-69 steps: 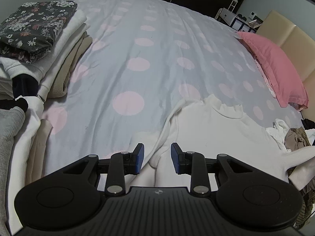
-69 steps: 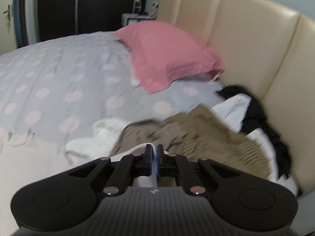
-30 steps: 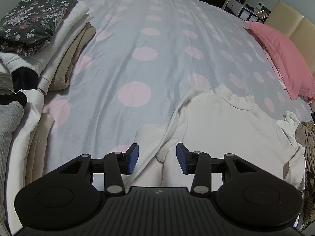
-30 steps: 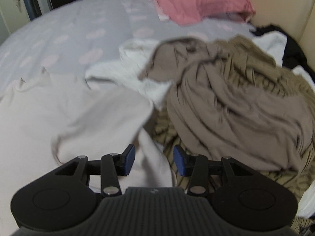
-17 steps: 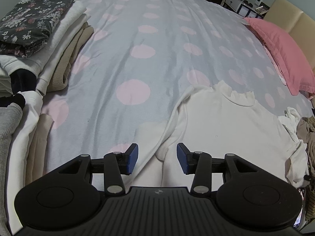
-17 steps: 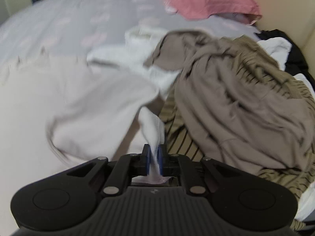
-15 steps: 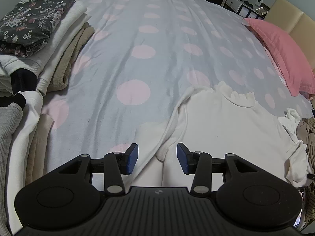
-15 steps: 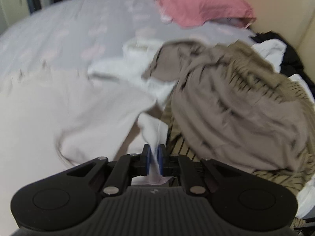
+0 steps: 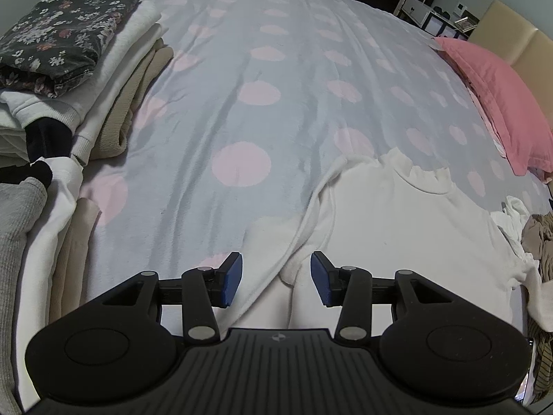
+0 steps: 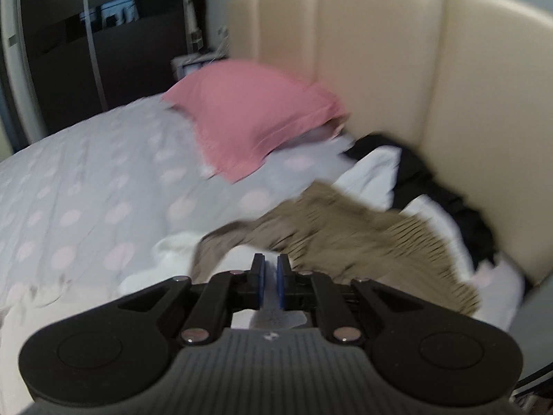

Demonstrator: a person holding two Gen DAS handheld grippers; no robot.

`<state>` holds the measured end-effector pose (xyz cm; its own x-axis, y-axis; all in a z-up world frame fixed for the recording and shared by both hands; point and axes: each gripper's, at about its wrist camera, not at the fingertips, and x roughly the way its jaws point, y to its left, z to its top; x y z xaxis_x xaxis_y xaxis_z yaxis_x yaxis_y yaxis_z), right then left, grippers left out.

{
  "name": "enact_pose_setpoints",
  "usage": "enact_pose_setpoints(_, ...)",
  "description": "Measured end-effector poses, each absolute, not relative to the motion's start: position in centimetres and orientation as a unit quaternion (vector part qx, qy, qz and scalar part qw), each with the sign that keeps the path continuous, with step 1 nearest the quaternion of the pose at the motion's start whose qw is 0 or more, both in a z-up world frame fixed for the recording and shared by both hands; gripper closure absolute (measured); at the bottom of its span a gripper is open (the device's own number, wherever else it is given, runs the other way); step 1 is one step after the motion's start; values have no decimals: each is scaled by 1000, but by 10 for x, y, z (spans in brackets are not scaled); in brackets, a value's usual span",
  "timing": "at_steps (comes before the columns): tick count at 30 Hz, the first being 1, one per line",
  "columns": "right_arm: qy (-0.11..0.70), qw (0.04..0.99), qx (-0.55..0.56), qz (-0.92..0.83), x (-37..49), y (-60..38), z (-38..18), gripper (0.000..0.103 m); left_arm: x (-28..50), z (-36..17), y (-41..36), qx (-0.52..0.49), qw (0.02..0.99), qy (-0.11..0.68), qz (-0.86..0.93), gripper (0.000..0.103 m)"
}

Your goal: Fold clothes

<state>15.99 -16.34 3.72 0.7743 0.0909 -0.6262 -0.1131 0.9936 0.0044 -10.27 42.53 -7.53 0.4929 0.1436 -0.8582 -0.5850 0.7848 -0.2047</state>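
White knit top (image 9: 397,218) lies spread front-up on the dotted bedspread (image 9: 242,103), frilled collar away from the jaws, its sleeve (image 9: 297,242) running back between the open fingers. Well to the left of the jaws stands a stack of folded clothes (image 9: 69,52), floral piece uppermost. Left gripper (image 9: 274,278) hangs with jaws wide apart, nothing held, the sleeve seam and armpit fold lying just ahead of the gap. Right gripper (image 10: 270,282) shows jaws nearly closed on a thin strip of pale fabric, judged to be the top's other sleeve or side edge; blur prevents certainty. Beyond its jaws lies an unfolded heap, tan striped garment (image 10: 363,235) uppermost, pink pillow (image 10: 252,117) farther off. Judgement: fold goes best if the left jaws take sleeve and shoulder seam together, pinching both layers, while the right keeps its edge taut and low so the body stays flat and clear of the heap.
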Motion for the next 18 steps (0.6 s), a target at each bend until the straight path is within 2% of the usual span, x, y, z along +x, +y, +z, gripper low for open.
enact_pose_setpoints(6,310,950,-33,-22,185,-203,54,95,-103,-79,427,-241,824,459,229,61)
enact_pose_setpoints(11,293,952,-6,-86,192,-234,59,95,-103,-83,429,-239,820,464,236,61)
enact_pose_setpoints(16,234,970,22,-67,174,-251,67,95,-101,-89,433,-237,814,471,242,61)
enact_pose_setpoints(18,237,969,10,-68,170,-255,62,95,-97,-92,432,-234,812,477,240,61)
